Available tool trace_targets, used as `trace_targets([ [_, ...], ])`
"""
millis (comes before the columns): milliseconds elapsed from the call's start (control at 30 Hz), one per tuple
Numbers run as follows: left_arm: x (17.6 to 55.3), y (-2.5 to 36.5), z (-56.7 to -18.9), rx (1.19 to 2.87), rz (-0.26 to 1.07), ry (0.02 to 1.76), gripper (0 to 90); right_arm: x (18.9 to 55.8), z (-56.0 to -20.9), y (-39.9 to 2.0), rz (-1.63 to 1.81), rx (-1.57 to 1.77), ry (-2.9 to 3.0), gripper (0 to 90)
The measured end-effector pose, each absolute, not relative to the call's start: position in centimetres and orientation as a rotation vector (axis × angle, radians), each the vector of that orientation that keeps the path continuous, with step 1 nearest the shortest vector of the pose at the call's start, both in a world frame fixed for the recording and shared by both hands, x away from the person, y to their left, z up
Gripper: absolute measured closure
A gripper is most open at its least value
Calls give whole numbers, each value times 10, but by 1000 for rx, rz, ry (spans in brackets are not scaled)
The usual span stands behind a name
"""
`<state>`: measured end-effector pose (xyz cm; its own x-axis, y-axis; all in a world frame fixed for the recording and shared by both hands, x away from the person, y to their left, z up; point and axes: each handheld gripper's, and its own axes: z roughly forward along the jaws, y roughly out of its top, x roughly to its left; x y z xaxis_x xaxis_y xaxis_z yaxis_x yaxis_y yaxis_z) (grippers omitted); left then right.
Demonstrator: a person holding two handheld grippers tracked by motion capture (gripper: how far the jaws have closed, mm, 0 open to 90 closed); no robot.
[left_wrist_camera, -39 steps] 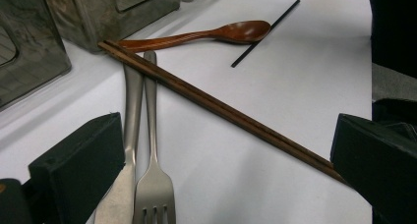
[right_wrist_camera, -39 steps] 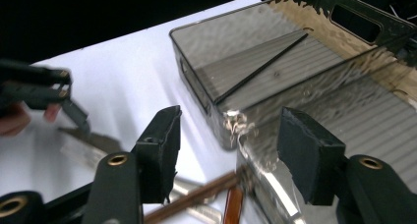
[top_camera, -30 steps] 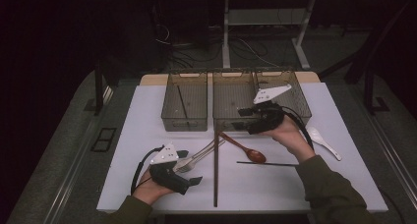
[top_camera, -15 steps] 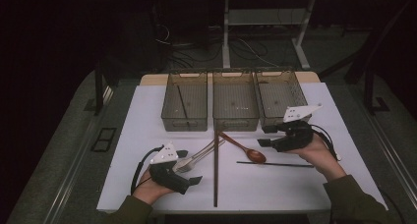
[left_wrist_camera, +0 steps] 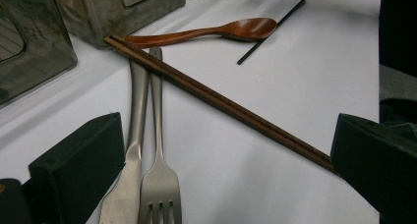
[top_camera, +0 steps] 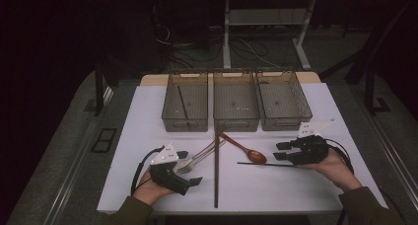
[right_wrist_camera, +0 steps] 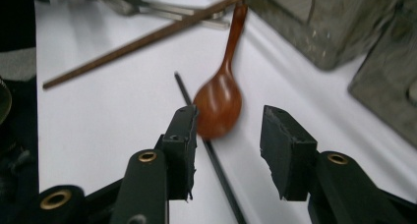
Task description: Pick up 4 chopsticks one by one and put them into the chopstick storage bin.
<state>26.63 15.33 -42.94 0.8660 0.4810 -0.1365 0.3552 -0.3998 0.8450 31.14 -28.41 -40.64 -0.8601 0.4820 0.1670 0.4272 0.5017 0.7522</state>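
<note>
The right hand (top_camera: 331, 165) rests low on the white table (top_camera: 296, 185), wrist at the near edge, aiming the right gripper (top_camera: 282, 151) leftward with its jaws parted and empty. Just ahead of its tips lies the wooden spoon (top_camera: 244, 148), bowl nearest, beside a thin black stick (top_camera: 266, 164) running under the jaws. The left hand (top_camera: 154, 184) holds the left gripper (top_camera: 190, 168) flat, jaws spread wide, empty, straddling a fork (left_wrist_camera: 158, 180) and knife (left_wrist_camera: 129, 150). The left gripper view separates these two and shows the brown chopsticks (left_wrist_camera: 221, 102) as a pair. Three mesh baskets (top_camera: 235, 121) stand beyond the utensils.
</note>
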Motion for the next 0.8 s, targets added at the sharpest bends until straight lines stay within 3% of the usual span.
trace_targets([
  [333,266,153,-430,2028,157,614,0,309,-428,-312,1254,824,2743,610],
  [600,266,153,-430,2030,159,611,0,312,-438,-312,1192,755,2803,743],
  [800,266,153,-430,2036,159,606,0,313,-442,-310,1140,699,2838,776],
])
